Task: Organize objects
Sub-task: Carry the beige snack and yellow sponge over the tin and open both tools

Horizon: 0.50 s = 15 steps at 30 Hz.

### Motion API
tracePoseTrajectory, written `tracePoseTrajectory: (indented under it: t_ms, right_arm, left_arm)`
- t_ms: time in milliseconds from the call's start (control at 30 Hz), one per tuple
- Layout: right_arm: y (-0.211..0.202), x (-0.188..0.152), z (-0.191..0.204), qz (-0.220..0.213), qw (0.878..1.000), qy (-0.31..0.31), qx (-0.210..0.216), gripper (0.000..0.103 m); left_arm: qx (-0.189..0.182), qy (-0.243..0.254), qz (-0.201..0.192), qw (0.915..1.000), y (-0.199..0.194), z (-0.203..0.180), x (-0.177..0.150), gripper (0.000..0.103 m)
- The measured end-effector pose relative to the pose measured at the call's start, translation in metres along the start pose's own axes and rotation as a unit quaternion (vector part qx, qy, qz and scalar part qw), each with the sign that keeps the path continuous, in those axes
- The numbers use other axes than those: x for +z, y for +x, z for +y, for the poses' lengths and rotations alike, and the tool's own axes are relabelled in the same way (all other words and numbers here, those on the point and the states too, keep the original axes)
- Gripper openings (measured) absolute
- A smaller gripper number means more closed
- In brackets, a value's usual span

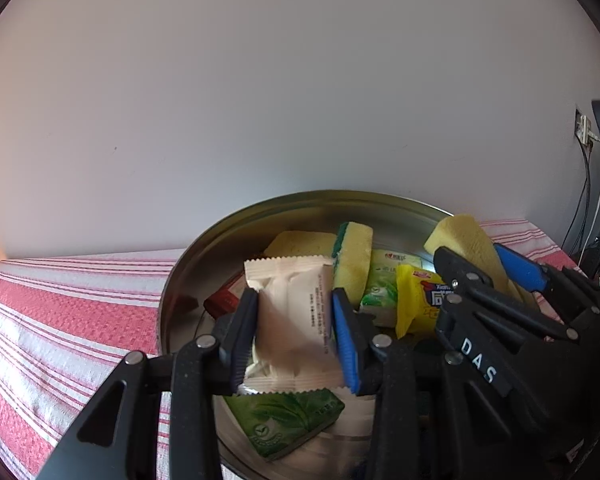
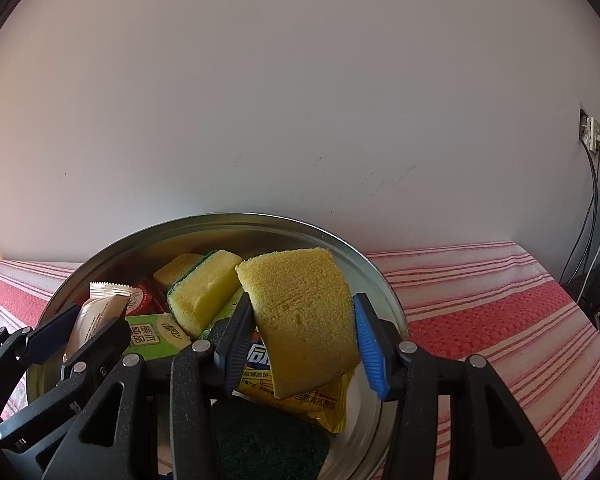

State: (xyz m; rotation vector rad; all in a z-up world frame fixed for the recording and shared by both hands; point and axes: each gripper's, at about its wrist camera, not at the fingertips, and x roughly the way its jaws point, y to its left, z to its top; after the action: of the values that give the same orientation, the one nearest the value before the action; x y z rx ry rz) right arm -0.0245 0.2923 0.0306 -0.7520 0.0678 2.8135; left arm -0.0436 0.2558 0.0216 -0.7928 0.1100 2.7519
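Note:
A round metal basin (image 1: pixel 260 216) (image 2: pixel 148 236) sits on a red and white striped cloth. My left gripper (image 1: pixel 296 336) is shut on a white snack packet (image 1: pixel 292 320) above the basin. My right gripper (image 2: pixel 304 344) is shut on a yellow sponge (image 2: pixel 304 312), also over the basin. In the left wrist view the right gripper (image 1: pixel 496 276) and its yellow sponge (image 1: pixel 468 244) appear at the right. In the right wrist view the left gripper (image 2: pixel 76 332) and its white snack packet (image 2: pixel 96 312) appear at the left. Inside the basin lie a yellow-green sponge (image 1: pixel 352 264) (image 2: pixel 204 284), a green packet (image 1: pixel 288 420) (image 2: pixel 156 336), a yellow packet (image 1: pixel 416 304) (image 2: pixel 320 404) and a red packet (image 2: pixel 140 298).
The striped cloth (image 1: pixel 60 320) (image 2: pixel 500 320) covers the surface on both sides of the basin. A plain wall rises right behind it. A wall socket (image 2: pixel 590 130) with hanging cables (image 2: pixel 592 216) is at the far right. A dark green scouring pad (image 2: pixel 268 440) lies at the basin's near edge.

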Motion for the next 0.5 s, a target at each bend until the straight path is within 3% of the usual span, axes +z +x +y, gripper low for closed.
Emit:
tracePoseTrajectory:
  t_ms: [500]
  right_arm:
    - [0.0102,-0.0012,-0.0007,0.019,1.000,-0.012,0.013,0.051]
  left_arm:
    - [0.011,-0.008,0.007,0.9999,0.0038,-0.0047,0.0045,0.037]
